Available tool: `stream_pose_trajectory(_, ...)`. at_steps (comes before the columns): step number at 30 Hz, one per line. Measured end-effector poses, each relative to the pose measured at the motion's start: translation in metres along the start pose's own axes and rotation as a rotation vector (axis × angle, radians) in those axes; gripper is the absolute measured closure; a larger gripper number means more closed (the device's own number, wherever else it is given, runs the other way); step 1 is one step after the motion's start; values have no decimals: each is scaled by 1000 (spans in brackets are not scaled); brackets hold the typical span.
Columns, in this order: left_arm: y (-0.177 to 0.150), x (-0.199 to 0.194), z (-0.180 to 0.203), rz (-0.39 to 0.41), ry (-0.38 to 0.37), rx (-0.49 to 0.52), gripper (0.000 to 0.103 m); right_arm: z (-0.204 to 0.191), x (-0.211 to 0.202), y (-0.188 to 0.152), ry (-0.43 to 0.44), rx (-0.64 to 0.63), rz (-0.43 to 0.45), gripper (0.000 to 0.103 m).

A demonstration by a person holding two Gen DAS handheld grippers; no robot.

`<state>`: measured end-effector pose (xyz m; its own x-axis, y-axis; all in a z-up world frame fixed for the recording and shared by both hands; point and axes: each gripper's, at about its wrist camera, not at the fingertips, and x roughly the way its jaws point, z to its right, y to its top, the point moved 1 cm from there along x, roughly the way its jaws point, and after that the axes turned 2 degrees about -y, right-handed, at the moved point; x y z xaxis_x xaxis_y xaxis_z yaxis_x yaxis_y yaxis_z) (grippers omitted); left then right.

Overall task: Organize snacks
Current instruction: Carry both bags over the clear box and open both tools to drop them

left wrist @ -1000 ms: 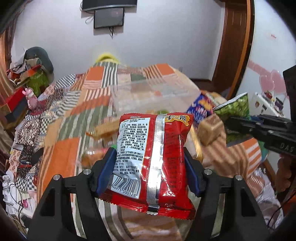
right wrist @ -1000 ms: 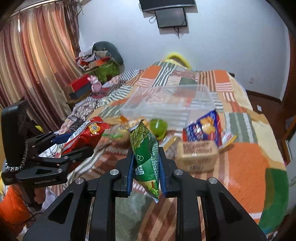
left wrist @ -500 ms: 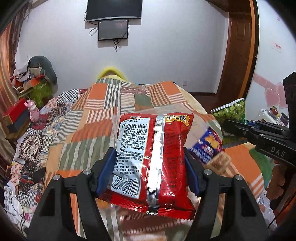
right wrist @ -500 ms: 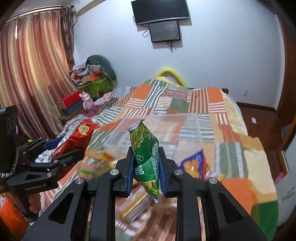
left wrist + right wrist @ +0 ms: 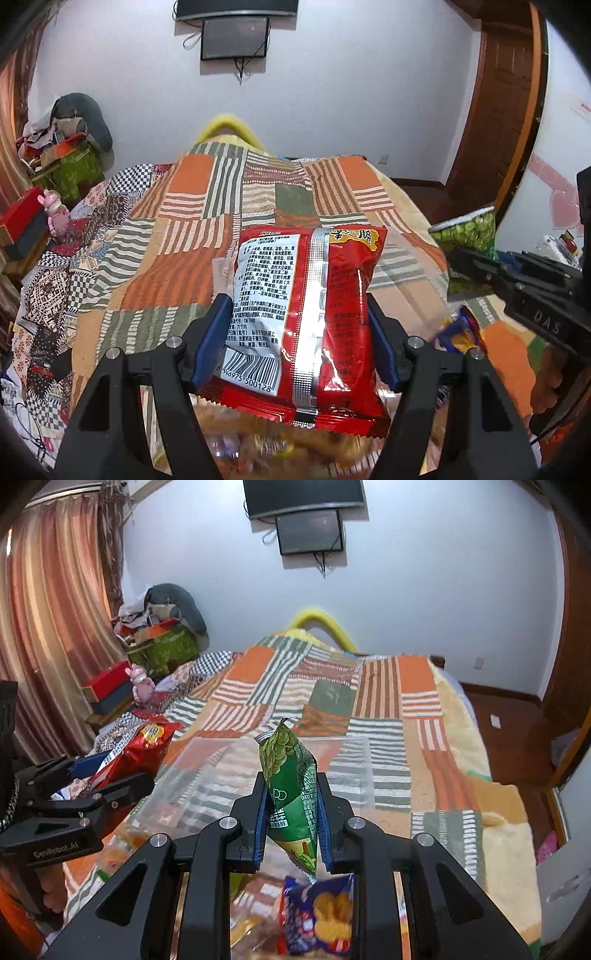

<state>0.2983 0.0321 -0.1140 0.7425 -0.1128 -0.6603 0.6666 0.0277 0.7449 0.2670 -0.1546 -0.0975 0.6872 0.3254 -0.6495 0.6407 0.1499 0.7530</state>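
My left gripper (image 5: 297, 328) is shut on a red snack packet (image 5: 306, 317), back side with barcode facing me, held above the bed. It also shows in the right wrist view (image 5: 144, 746) at the left. My right gripper (image 5: 291, 801) is shut on a green snack packet (image 5: 291, 786), held upright on edge; it shows in the left wrist view (image 5: 465, 232) at the right. A clear plastic bin (image 5: 347, 771) stands on the patchwork bedspread (image 5: 332, 686) just ahead of both grippers. A blue biscuit packet (image 5: 321, 915) and other blurred snacks lie below them.
A TV (image 5: 306, 494) and a small screen hang on the far wall. Boxes, clothes and a pink toy (image 5: 140, 683) crowd the left side beside curtains (image 5: 48, 635). A wooden door (image 5: 498, 96) stands at the right. The bed's right edge drops to a wooden floor (image 5: 506, 716).
Both grippers have risen and tilted up with their packets; the snack pile has dropped to the bottom of both views, and the far wall and screens show more.
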Motion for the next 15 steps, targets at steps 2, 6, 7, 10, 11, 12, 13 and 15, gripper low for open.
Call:
stream_pose_trajectory(2, 5, 14, 0, -21, 8, 7, 34, 2, 10, 1, -7, 1, -27, 82)
stream_pose_trajectory(6, 8, 41, 2, -85, -2, 4, 34, 9, 28, 2, -2, 13, -88, 82)
stream_pose_trajectory(7, 7, 45, 2, -98, -5, 4, 34, 10, 32, 2, 8, 18, -104, 82)
stream_pose_trajectory(10, 6, 62, 4, -136, -1, 8, 34, 10, 38, 1, 25, 18, -133, 81)
stream_pose_trajectory(11, 5, 66, 4, -143, 3, 10, 34, 11, 39, 0, 26, 13, -136, 81)
stream_pose_trajectory(12, 5, 70, 5, -150, 4, 11, 34, 10, 39, 0, 24, 9, -136, 80)
stream_pose_trajectory(13, 5, 72, 4, -157, 0, 13, 34, 9, 38, -1, 23, 3, -136, 80)
stream_pose_trajectory(15, 7, 74, 5, -156, -13, 16, 33, 9, 40, 0, 24, -6, -141, 79)
